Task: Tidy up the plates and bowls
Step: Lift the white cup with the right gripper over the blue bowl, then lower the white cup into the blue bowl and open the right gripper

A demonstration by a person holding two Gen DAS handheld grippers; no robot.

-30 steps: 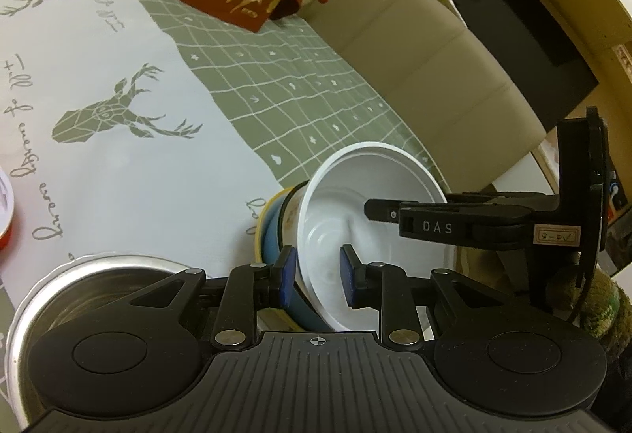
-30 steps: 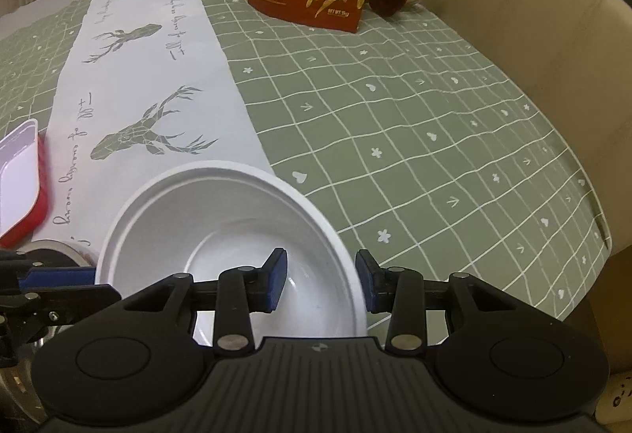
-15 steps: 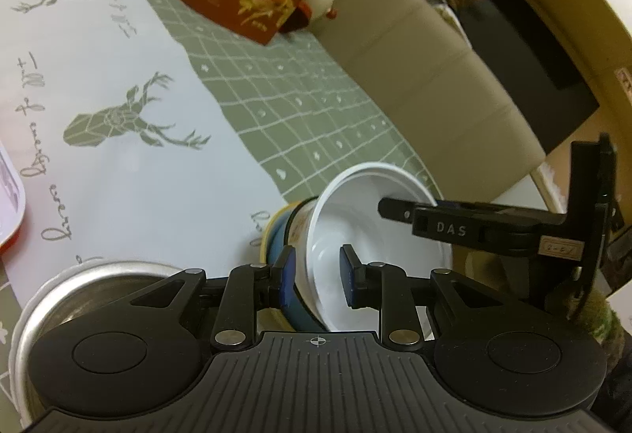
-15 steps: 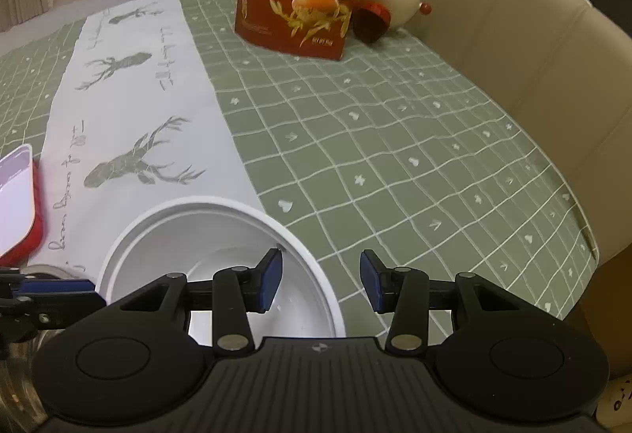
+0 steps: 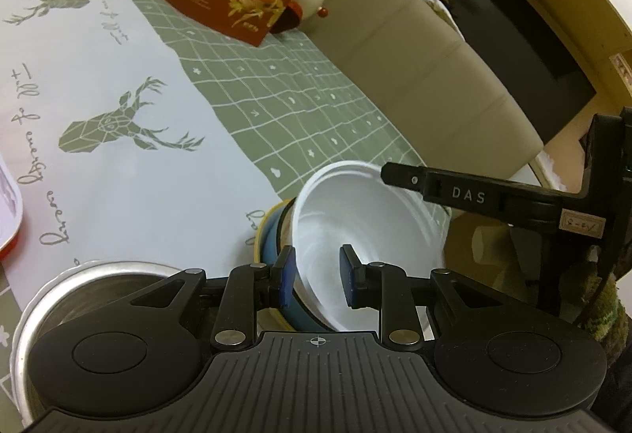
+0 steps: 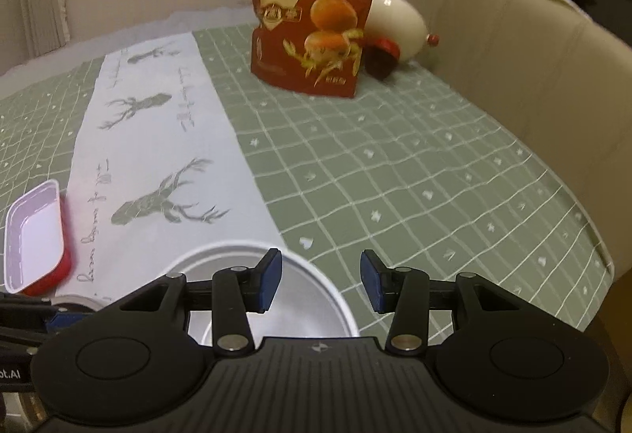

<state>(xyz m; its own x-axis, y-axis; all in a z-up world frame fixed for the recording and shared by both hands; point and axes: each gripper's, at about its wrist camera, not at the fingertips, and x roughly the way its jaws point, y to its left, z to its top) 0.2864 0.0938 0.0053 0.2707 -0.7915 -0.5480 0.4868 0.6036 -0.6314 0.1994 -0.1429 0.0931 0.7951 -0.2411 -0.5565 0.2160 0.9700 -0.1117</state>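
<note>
White bowl (image 5: pixel 367 219) nests inside blue bowl (image 5: pixel 272 235), both empty.

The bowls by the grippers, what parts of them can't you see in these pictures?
- White bowl, left wrist view: its near rim is hidden behind the left gripper.
- White bowl, right wrist view: the right gripper's body covers its near half.
- Blue bowl underneath, left wrist view: only a sliver shows; the white bowl hides its inside.
- Metal bowl, left wrist view: the gripper body covers most of it.
</note>
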